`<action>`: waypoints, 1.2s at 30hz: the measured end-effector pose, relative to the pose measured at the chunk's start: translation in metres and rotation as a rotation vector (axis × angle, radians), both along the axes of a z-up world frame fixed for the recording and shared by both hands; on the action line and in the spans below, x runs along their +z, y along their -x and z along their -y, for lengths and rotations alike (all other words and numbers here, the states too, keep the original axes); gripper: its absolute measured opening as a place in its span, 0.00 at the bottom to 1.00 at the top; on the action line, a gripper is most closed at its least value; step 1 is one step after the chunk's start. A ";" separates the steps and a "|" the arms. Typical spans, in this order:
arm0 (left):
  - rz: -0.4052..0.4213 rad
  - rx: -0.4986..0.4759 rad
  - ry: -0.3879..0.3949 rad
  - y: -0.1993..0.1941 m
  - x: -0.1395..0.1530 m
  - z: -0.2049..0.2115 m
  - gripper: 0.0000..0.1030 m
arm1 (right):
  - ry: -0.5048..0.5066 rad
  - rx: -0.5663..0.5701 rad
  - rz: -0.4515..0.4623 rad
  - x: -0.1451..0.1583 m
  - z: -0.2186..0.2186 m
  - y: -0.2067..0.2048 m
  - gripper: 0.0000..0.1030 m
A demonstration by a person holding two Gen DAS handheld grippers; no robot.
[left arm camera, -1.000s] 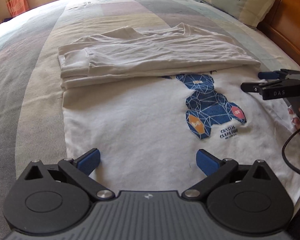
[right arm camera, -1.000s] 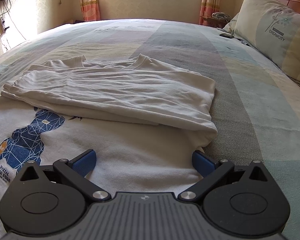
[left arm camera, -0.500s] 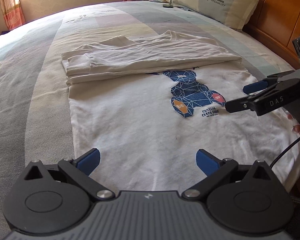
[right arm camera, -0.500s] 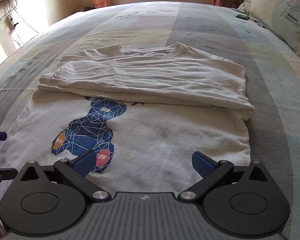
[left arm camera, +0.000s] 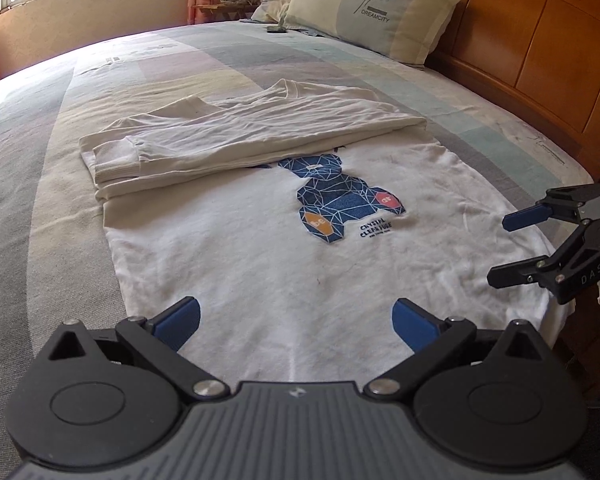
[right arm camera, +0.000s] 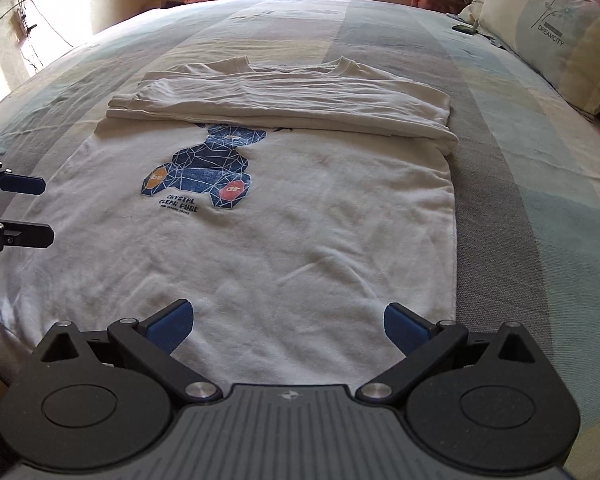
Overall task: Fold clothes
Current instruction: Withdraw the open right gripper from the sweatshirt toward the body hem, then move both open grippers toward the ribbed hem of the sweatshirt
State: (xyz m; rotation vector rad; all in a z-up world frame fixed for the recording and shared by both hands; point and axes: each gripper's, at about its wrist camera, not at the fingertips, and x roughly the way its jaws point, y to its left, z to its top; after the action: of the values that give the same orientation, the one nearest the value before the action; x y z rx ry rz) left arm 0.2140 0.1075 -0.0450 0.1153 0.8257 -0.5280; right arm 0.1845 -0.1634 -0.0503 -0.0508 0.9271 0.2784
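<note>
Striped bedding (right arm camera: 512, 184) in grey, pale blue and cream fills both views, with a wooden headboard (left arm camera: 540, 40) at upper right of the left wrist view and a pillow (left arm camera: 380, 8) printed DREAMCITY leaning against it. No box, basket or other container shows; everything lies straight on the bed.

A white T-shirt (right arm camera: 260, 248) with a blue bear print (right arm camera: 204, 172) lies across the middle of each frame, its upper part folded down so that sleeves and collar form a thick band (right arm camera: 284, 100) across the top, covering the top of the print. Its lower part lies flat with soft wrinkles. Open bedding runs along both sides of the shirt and beyond the folded band, so there is free room to left, right and farther up the frame.

The left gripper (left arm camera: 296, 320) hovers at bottom centre over the shirt's lower hem, jaws spread wide and holding nothing. The right gripper (right arm camera: 286, 320) sits likewise at the bottom of its own view, jaws spread and empty; in the left wrist view it appears at right centre (left arm camera: 500, 248), over the shirt's right edge.

Compared with a second ago, both cameras sit farther back from the folded band, and more of the flat shirt shows.
</note>
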 end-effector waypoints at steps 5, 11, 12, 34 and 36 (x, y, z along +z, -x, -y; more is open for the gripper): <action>-0.027 -0.055 -0.014 0.011 -0.007 0.005 0.99 | 0.066 0.034 0.046 -0.021 -0.013 0.018 1.00; -0.061 -0.085 -0.090 0.029 -0.024 -0.011 0.99 | 0.104 0.037 0.043 -0.022 -0.001 0.032 1.00; -0.057 -0.087 -0.094 0.029 -0.022 -0.012 0.99 | 0.114 0.036 0.030 -0.021 -0.001 0.032 1.00; -0.099 -0.178 -0.073 0.010 -0.017 0.007 0.99 | 0.023 -0.078 -0.002 0.002 0.017 0.052 1.00; -0.111 -0.155 -0.072 0.012 -0.019 0.005 0.99 | 0.051 -0.058 -0.032 -0.010 0.010 0.050 1.00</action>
State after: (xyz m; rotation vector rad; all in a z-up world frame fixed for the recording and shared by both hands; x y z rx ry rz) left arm 0.2017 0.1027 -0.0640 0.2189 0.9498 -0.6548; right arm 0.1349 -0.1739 -0.0607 -0.0668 0.9658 0.2021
